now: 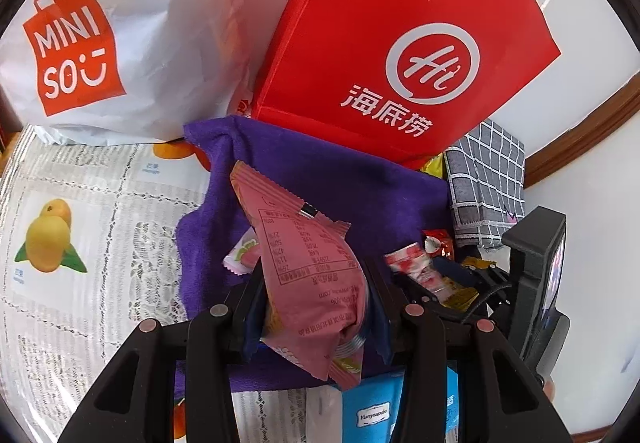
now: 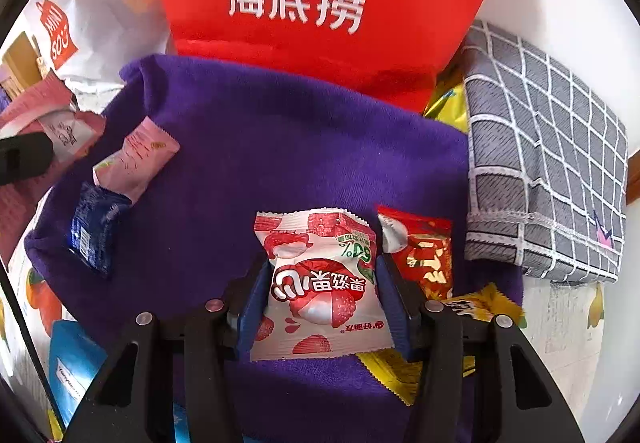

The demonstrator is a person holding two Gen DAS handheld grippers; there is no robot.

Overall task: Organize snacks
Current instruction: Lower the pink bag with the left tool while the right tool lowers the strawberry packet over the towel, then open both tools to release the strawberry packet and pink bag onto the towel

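Red Haidilao bag [image 2: 320, 23]: stands at the far edge of the purple towel [image 2: 280, 163], its top cut off and its base hiding part of a gold packet [image 2: 448, 103]. White Miniso bag [image 1: 120, 43]: beside it, on the fruit-print tablecloth [image 1: 80, 203]. Grey checked cloth [image 2: 552, 163]: folded, at the towel's right edge. Left gripper [image 1: 316, 307]: jaws closed on a pink snack packet [image 1: 308, 275] lifted above the towel; the packet hides much of the towel behind it. Right gripper [image 2: 324, 307]: jaws partly open around a lychee jelly packet [image 2: 320, 283] lying on the towel's near part; pad contact cannot be told. A red packet [image 2: 424, 259] lies just right of it; yellow packets [image 2: 480, 307] are half hidden by the fingers. A small pink packet [image 2: 136, 159] and a blue packet [image 2: 94, 231] lie touching near the towel's left edge. A blue box [image 2: 72, 363] is cut off at lower left.
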